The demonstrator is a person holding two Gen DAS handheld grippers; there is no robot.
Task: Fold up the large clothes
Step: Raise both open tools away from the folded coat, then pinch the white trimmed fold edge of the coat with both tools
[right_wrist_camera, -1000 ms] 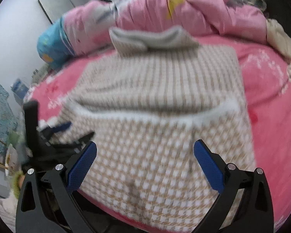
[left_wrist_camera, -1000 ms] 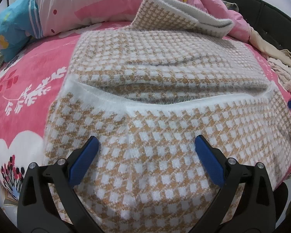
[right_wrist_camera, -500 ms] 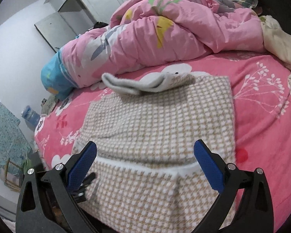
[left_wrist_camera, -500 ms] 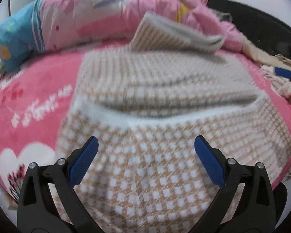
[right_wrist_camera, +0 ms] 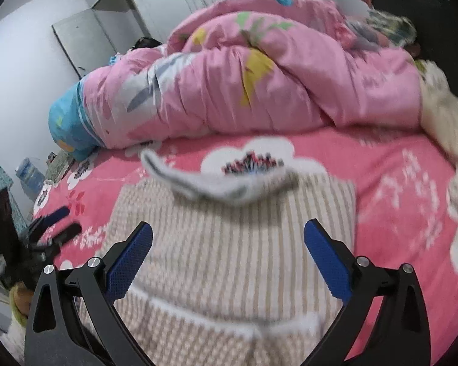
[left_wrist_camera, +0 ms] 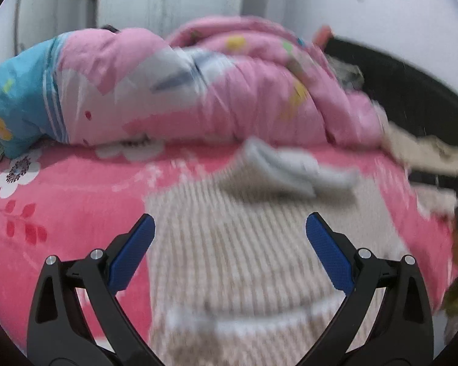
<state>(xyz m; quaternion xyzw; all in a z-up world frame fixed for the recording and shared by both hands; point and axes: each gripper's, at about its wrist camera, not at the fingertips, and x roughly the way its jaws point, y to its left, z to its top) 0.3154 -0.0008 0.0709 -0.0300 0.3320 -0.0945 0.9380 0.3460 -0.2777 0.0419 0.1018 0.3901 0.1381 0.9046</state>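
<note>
A tan-and-white checked knit garment (left_wrist_camera: 244, 244) lies folded on the pink bed, blurred by motion in both views. Its near part is doubled over with a white fuzzy edge (right_wrist_camera: 259, 326), and a grey-white flap (right_wrist_camera: 223, 183) curls up at its far end. My left gripper (left_wrist_camera: 230, 244) hangs open above the garment with nothing between its blue pads (left_wrist_camera: 134, 253). My right gripper (right_wrist_camera: 229, 250) is also open and empty above the same garment (right_wrist_camera: 244, 244). The left gripper (right_wrist_camera: 53, 222) shows at the far left of the right wrist view, beside the bed's edge.
A rumpled pink quilt (left_wrist_camera: 213, 91) with a blue end (left_wrist_camera: 18, 97) lies along the back of the bed sheet (right_wrist_camera: 397, 177). Cream clothes (left_wrist_camera: 424, 152) are heaped at the right by a dark headboard (left_wrist_camera: 412, 91). White furniture (right_wrist_camera: 82, 36) stands against the wall.
Both grippers have risen and drawn back from the garment, so more of the quilt and wall shows. Both stay open and empty; the garment lies as before.
</note>
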